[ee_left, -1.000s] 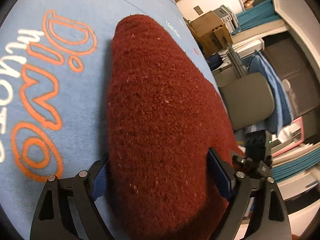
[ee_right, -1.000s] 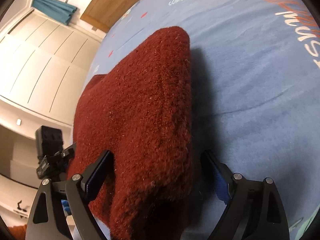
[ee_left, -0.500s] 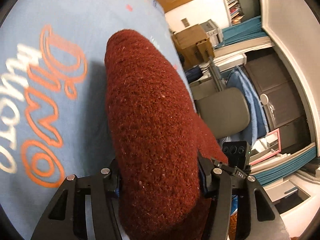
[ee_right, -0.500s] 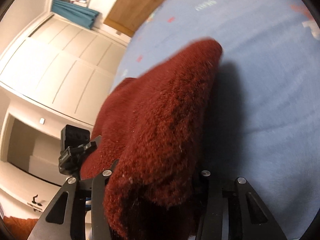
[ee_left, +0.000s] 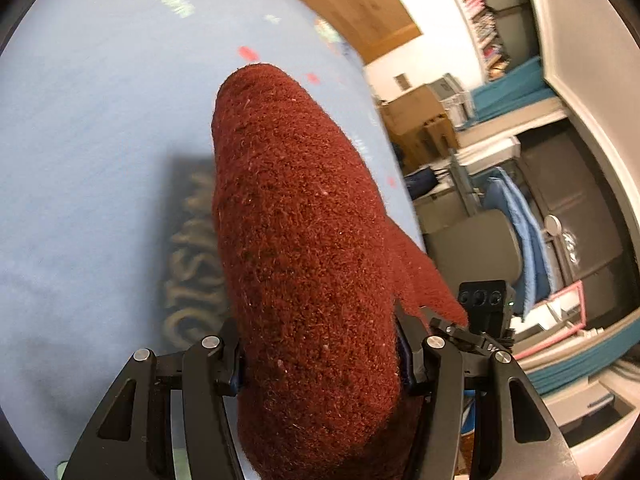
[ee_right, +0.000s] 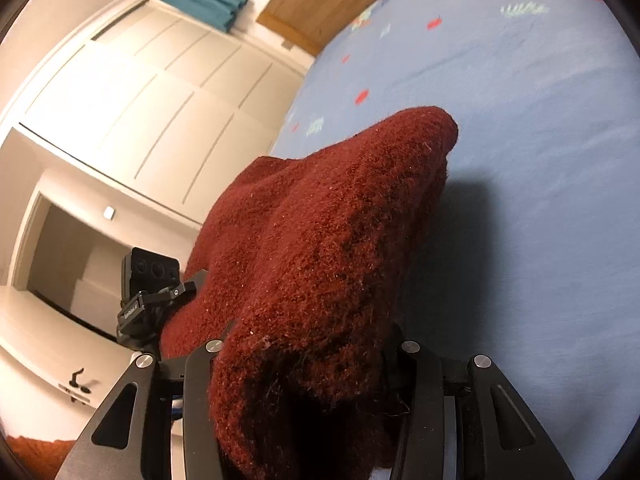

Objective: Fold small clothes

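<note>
A dark red knitted garment [ee_left: 304, 248] hangs lifted above the light blue printed bedcover [ee_left: 100, 128]. My left gripper [ee_left: 320, 360] is shut on one end of it; the knit bulges between the jaws and hides the pads. My right gripper [ee_right: 308, 356] is shut on the other end of the same red garment [ee_right: 320, 240], which drapes over its jaws. The other gripper's camera block [ee_left: 484, 304] shows at the right in the left wrist view and at the left in the right wrist view [ee_right: 150, 276].
The bedcover [ee_right: 540, 140] has red and green marks and dark lettering [ee_left: 192, 256] in shadow. A wooden headboard [ee_left: 340, 4] lies at the far end. A chair, boxes and shelves [ee_left: 480, 216] stand beside the bed. White wardrobe doors [ee_right: 132, 92] stand on the other side.
Both grippers went from open around the red garment to shut on it, then lifted it off the bedcover. The views moved forward over the cover.
</note>
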Tool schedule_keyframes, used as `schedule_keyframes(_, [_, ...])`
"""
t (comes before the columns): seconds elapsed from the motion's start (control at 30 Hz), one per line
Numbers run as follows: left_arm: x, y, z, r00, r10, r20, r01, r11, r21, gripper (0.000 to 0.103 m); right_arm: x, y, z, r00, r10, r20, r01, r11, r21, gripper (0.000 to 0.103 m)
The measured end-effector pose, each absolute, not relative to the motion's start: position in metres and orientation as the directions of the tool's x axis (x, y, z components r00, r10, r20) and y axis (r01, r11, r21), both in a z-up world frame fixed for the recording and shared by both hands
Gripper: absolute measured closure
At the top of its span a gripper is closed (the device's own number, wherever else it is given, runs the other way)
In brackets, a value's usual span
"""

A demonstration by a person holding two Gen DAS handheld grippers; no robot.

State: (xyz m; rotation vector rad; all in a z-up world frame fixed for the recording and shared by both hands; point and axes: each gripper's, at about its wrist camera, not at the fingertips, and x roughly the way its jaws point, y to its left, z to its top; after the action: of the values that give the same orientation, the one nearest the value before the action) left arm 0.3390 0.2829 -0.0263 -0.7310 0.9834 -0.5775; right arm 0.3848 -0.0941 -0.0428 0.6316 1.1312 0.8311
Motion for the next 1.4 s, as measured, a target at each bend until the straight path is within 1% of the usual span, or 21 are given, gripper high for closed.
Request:
schedule_keyframes(0.07, [0.336, 0.287, -0.045, 0.420, -0.701, -0.576, 0.070, 0.658, -0.750, 0.051, 0.383, -0.085, -0.056, 0.169, 0.825, -0.540, -0.232, 0.565, 0.792, 0.058])
schedule_keyframes(0.13, [0.333, 0.289, -0.060, 0.394, -0.674, -0.624, 0.043, 0.692, -0.720, 0.048, 0.381, -0.082, -0.069, 0.148, 0.810, -0.568, -0.214, 0.587, 0.781, 0.057])
schedule_keyframes(0.17, [0.331, 0.286, -0.065, 0.387, -0.661, -0.643, 0.040, 0.709, -0.705, 0.044, 0.379, -0.082, -0.074, 0.138, 0.799, -0.586, -0.206, 0.602, 0.772, 0.057])
schedule_keyframes(0.2, [0.329, 0.286, -0.066, 0.388, -0.659, -0.644, 0.039, 0.710, -0.703, 0.041, 0.377, -0.083, -0.079, 0.128, 0.787, -0.604, -0.202, 0.617, 0.761, 0.056])
schedule_keyframes(0.27, [0.321, 0.290, -0.063, 0.396, -0.654, -0.645, 0.044, 0.715, -0.698, 0.039, 0.373, -0.089, -0.083, 0.122, 0.767, -0.629, -0.199, 0.640, 0.742, 0.053])
schedule_keyframes(0.3, [0.316, 0.291, -0.060, 0.399, -0.645, -0.652, 0.052, 0.725, -0.687, 0.039, 0.371, -0.092, -0.082, 0.125, 0.763, -0.634, -0.200, 0.645, 0.738, 0.051])
schedule_keyframes(0.37, [0.308, 0.283, -0.049, 0.410, -0.616, -0.673, 0.079, 0.759, -0.646, 0.039, 0.372, -0.102, -0.076, 0.132, 0.759, -0.638, -0.203, 0.650, 0.732, 0.051])
schedule_keyframes(0.47, [0.284, 0.276, -0.045, 0.417, -0.572, -0.706, 0.107, 0.802, -0.587, 0.039, 0.365, -0.109, -0.073, 0.137, 0.730, -0.669, -0.221, 0.681, 0.698, 0.051])
schedule_keyframes(0.5, [0.277, 0.272, -0.047, 0.415, -0.559, -0.718, 0.109, 0.814, -0.571, 0.037, 0.361, -0.113, -0.074, 0.136, 0.719, -0.682, -0.217, 0.693, 0.687, 0.049])
schedule_keyframes(0.53, [0.273, 0.265, -0.050, 0.411, -0.545, -0.730, 0.104, 0.824, -0.556, 0.036, 0.358, -0.118, -0.078, 0.135, 0.701, -0.700, -0.209, 0.711, 0.672, 0.045])
schedule_keyframes(0.57, [0.270, 0.253, -0.050, 0.413, -0.531, -0.740, 0.097, 0.833, -0.544, 0.032, 0.355, -0.122, -0.082, 0.133, 0.687, -0.714, -0.197, 0.725, 0.660, 0.044])
schedule_keyframes(0.67, [0.256, 0.246, -0.048, 0.437, -0.480, -0.761, 0.085, 0.864, -0.497, 0.031, 0.349, -0.127, -0.087, 0.149, 0.676, -0.722, -0.156, 0.737, 0.658, 0.044])
schedule_keyframes(0.83, [0.247, 0.225, -0.042, 0.468, -0.391, -0.792, 0.053, 0.908, -0.416, 0.031, 0.358, -0.113, -0.073, 0.190, 0.599, -0.778, -0.153, 0.801, 0.579, 0.044])
schedule_keyframes(1.03, [0.222, 0.222, -0.054, 0.489, -0.358, -0.796, -0.018, 0.908, -0.419, 0.031, 0.355, -0.096, -0.065, 0.248, 0.515, -0.821, -0.101, 0.856, 0.507, 0.042])
schedule_keyframes(1.07, [0.223, 0.220, -0.055, 0.488, -0.352, -0.799, -0.031, 0.908, -0.419, 0.030, 0.352, -0.095, -0.065, 0.256, 0.504, -0.825, -0.094, 0.862, 0.497, 0.042])
schedule_keyframes(1.13, [0.224, 0.224, -0.058, 0.482, -0.340, -0.807, -0.073, 0.903, -0.424, 0.024, 0.351, -0.087, -0.065, 0.264, 0.475, -0.840, -0.081, 0.878, 0.472, 0.042])
schedule_keyframes(1.2, [0.226, 0.227, -0.059, 0.467, -0.344, -0.814, -0.127, 0.886, -0.447, 0.023, 0.348, -0.086, -0.065, 0.269, 0.441, -0.856, -0.064, 0.895, 0.441, 0.042])
schedule_keyframes(1.27, [0.227, 0.226, -0.053, 0.469, -0.326, -0.821, -0.168, 0.880, -0.445, 0.023, 0.344, -0.086, -0.066, 0.272, 0.414, -0.869, -0.033, 0.906, 0.422, 0.041])
schedule_keyframes(1.4, [0.224, 0.218, -0.031, 0.498, -0.279, -0.821, -0.190, 0.889, -0.418, 0.023, 0.331, -0.098, -0.057, 0.283, 0.394, -0.875, 0.055, 0.904, 0.425, 0.040])
